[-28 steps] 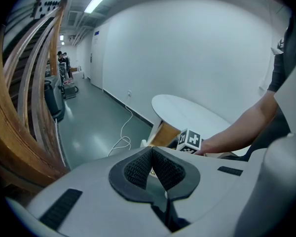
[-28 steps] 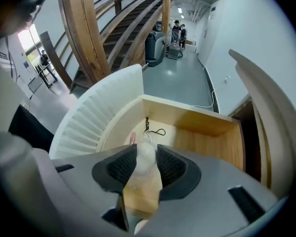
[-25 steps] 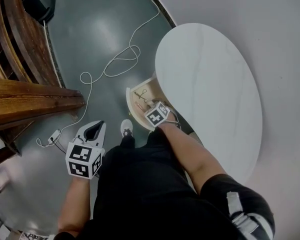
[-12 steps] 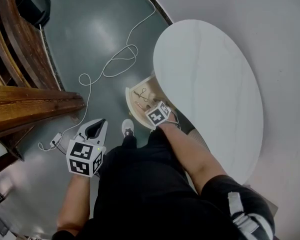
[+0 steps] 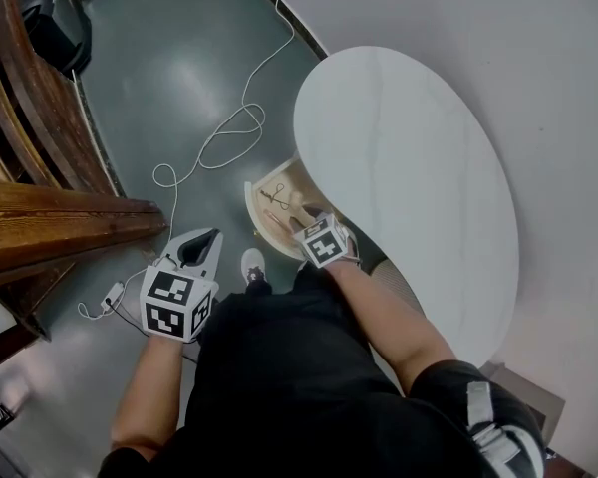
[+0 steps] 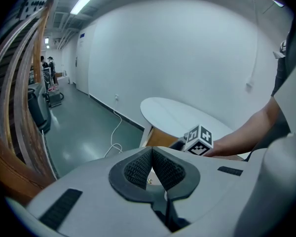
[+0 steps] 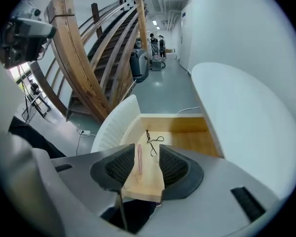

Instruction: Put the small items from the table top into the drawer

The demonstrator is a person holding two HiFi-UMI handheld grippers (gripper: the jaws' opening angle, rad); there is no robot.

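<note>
The right gripper [image 7: 147,152] hangs over the open drawer [image 7: 113,122], pointing steeply down. Its jaws have just been opening and stand wide apart with nothing between the pads, so I take the step in hand to be drawing away after a release. To do that well I would lift straight up and keep the jaws spread until they are clear of the drawer's white curved front and of the table's edge above it. That way neither pad catches what lies below or jogs the drawer. Inside, a slim pink stick [image 7: 139,158], perhaps a pen, lies lengthwise near the curved front. A black scissors-like item [image 7: 153,141] sits just beside its far end, and I cannot tell whether the two touch. The part of the drawer floor nearer the table's edge is bare wood. The white oval table top [image 5: 409,167] shows no small item that I can see, so the task looks close to done. The left gripper [image 6: 152,152] is held low over the floor, well apart from the drawer, its jaw tips pressed together on nothing.
</note>
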